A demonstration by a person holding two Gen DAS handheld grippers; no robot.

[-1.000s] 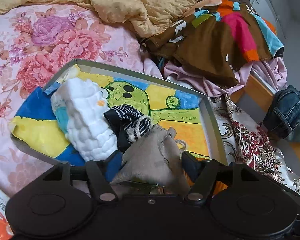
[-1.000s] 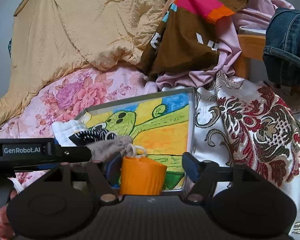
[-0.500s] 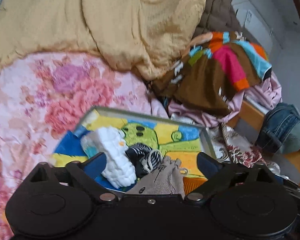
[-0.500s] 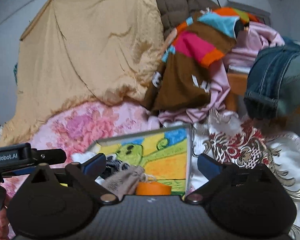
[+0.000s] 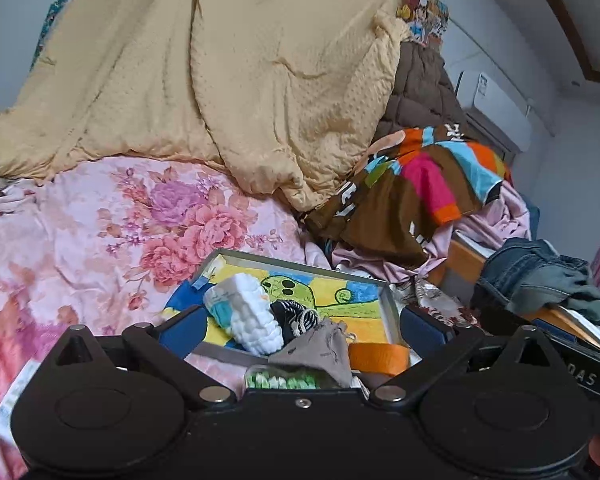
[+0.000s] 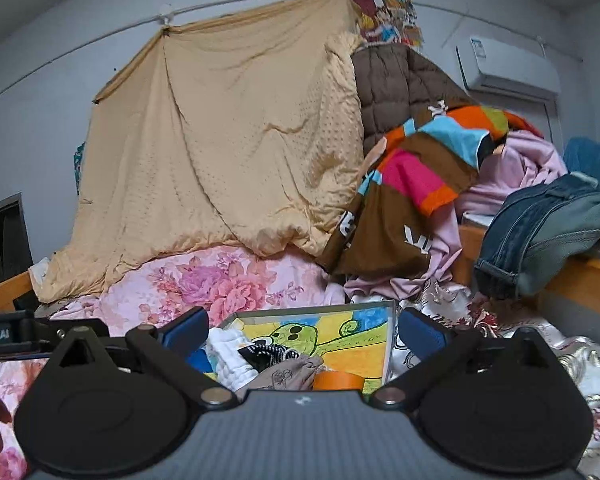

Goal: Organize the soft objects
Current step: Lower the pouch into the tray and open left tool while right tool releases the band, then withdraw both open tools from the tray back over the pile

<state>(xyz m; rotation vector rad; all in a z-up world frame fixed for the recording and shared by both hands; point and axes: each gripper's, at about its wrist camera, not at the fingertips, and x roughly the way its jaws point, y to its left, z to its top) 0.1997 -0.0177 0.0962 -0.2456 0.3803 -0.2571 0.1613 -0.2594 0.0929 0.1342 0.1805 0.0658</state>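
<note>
Here the left gripper [image 5: 302,330] has its blue-padded fingers spread wide with nothing between them, and the right gripper [image 6: 302,334] is spread the same way, also holding nothing. Ahead of both lies a shallow metal tray [image 5: 392,312] on the floral bedspread [image 5: 112,232], its floor covered by a bright cartoon drawing of a green figure. In the tray, a white knobbly cloth [image 5: 248,322] sits at the left, a black-and-white striped sock [image 5: 294,316] touches it, and a beige drawstring pouch [image 5: 320,350] lies just beside the sock at the near edge. An orange cup [image 5: 378,358] stands next to the pouch. A label reading "obot.AI" shows on the other gripper's body at the left edge of the right wrist view. White lettering on the brown patchwork garment [image 6: 400,208] is only partly legible.
</note>
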